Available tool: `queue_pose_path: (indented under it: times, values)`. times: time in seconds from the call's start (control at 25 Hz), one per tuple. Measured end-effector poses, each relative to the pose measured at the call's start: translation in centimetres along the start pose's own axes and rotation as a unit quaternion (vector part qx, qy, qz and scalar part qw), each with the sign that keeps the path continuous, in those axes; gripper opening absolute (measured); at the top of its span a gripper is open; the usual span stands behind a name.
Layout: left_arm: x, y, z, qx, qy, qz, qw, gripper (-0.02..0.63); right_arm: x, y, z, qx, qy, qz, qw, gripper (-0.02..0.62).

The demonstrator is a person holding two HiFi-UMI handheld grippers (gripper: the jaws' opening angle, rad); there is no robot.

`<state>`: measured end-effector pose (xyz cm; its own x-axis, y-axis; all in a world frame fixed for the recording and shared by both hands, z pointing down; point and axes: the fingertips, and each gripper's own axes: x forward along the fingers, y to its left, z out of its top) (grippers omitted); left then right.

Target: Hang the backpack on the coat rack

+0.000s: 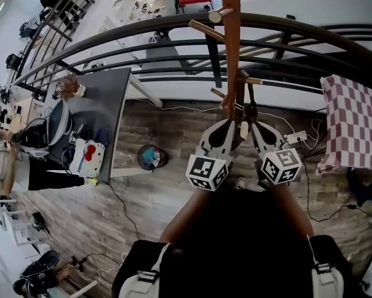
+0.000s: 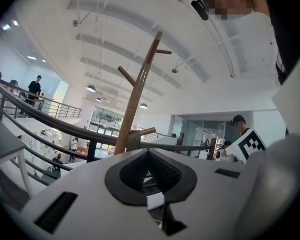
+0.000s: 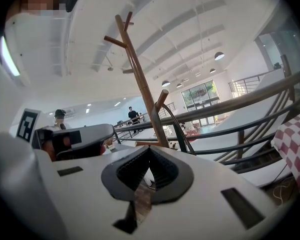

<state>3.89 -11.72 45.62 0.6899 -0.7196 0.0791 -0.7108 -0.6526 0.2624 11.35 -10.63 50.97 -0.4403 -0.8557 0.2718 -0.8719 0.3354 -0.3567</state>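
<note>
Black fabric backpack [image 1: 235,253]: hung below both grippers. Thin dark carry loop [image 3: 179,126]: reached lower peg of brown wooden coat rack [image 1: 230,42]. Right gripper [image 1: 251,115]: jaws clamped on loop. Left gripper [image 1: 227,115]: jaws together.

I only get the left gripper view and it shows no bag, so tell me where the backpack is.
Observer: The head view shows the backpack as a dark mass at the bottom, this side of the coat rack.
Operator: Report the right gripper.
Observer: The right gripper is shut, with a grey strap between its jaws.
Operator: Say whether anything is hooked.
Observer: In the right gripper view a thin dark loop seems to run over a low peg.
</note>
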Motion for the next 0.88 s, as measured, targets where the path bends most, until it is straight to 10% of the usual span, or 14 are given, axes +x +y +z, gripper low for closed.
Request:
queue_pose_path:
  times: [0.88]
  values:
    - [-3.4, -2.2, -2.0, -0.009, 0.023, 0.05, 0.9984, 0.009, -3.0, 4.1, 1.8, -0.059, -0.017, 0.067, 0.996, 0.014]
